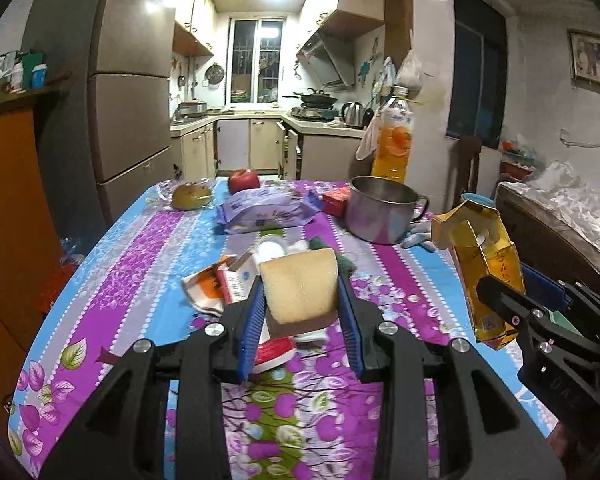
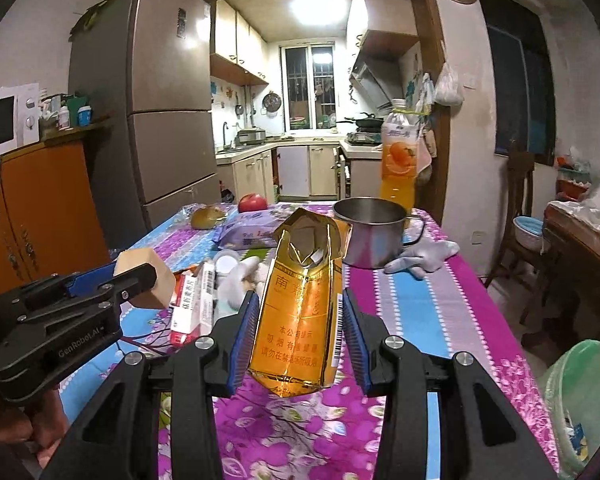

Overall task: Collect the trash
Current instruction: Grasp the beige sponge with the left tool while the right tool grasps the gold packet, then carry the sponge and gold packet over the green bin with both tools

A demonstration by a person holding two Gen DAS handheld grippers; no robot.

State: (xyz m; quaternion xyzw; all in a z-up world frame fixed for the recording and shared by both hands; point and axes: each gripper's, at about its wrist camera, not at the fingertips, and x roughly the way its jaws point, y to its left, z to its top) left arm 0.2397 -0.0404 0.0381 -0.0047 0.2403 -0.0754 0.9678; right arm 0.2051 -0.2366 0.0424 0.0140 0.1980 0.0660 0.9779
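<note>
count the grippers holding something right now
2. The left gripper is shut on a sponge; the right gripper is shut on a gold carton. Both are lifted above the table.

Your left gripper [image 1: 300, 300]: matte black plastic frame, 2 angular arms with triangular cut-outs, 4 round silver screw heads across linkage, 2 blue ribbed pads [image 1: 249, 334] on inner finger faces. Your right gripper [image 2: 300, 320]: same black build, same 4 silver screws, same blue ribbed pads [image 2: 242, 340]. Seen side-on from right wrist, left unit's body carries pale "GenRobot.AI" lettering, small silver bolts, 1 red dot near pivot.
</note>
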